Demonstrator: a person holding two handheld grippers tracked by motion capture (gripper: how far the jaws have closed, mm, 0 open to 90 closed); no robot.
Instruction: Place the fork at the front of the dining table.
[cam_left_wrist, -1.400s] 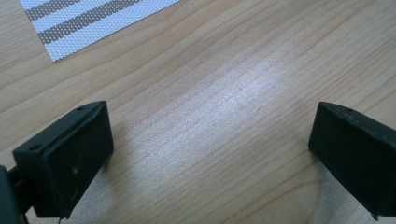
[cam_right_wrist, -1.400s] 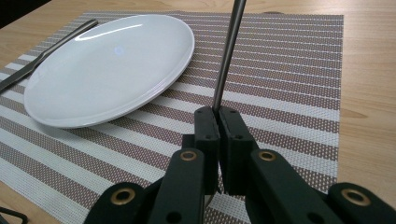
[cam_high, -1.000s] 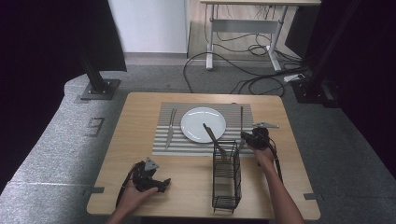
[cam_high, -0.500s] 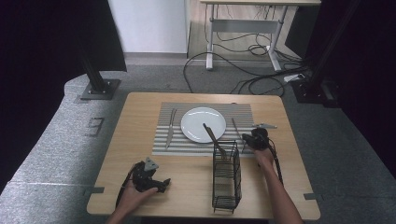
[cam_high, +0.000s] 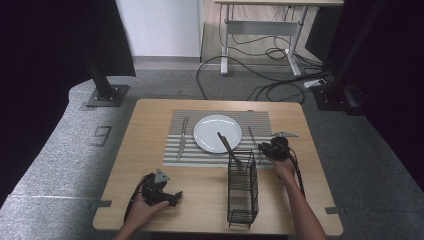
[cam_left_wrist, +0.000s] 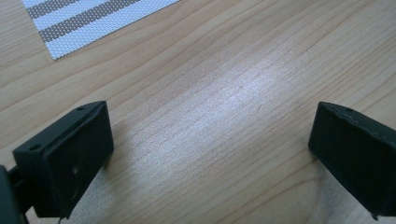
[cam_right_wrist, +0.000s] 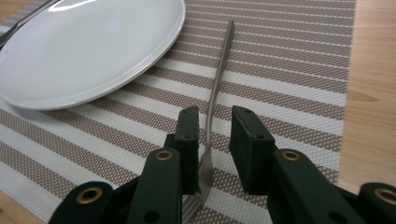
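Observation:
A white plate (cam_high: 217, 133) sits in the middle of a striped placemat (cam_high: 200, 155). To the right of the plate a metal fork (cam_high: 253, 137) lies flat on the mat. My right gripper (cam_high: 263, 150) is at the fork's near end. In the right gripper view the fork (cam_right_wrist: 219, 70) runs between the jaws of my right gripper (cam_right_wrist: 212, 116), beside the plate (cam_right_wrist: 88, 51). The jaws have just been opening, and a gap shows on each side of the fork. My left gripper (cam_high: 176, 197) rests on bare wood near the front edge. In its own view my left gripper (cam_left_wrist: 210, 121) is wide open with nothing between its jaws.
A black wire basket (cam_high: 242, 187) stands at the front between my hands, and a dark utensil (cam_high: 226, 143) leans out of it toward the plate. Another utensil (cam_high: 182, 137) lies on the mat to the left of the plate. Cables and a desk frame are beyond the table.
The fork pointed straight away from me in my right gripper. It has since tilted and settled onto the mat beside the plate, and the right jaws have parted. My left gripper has not moved.

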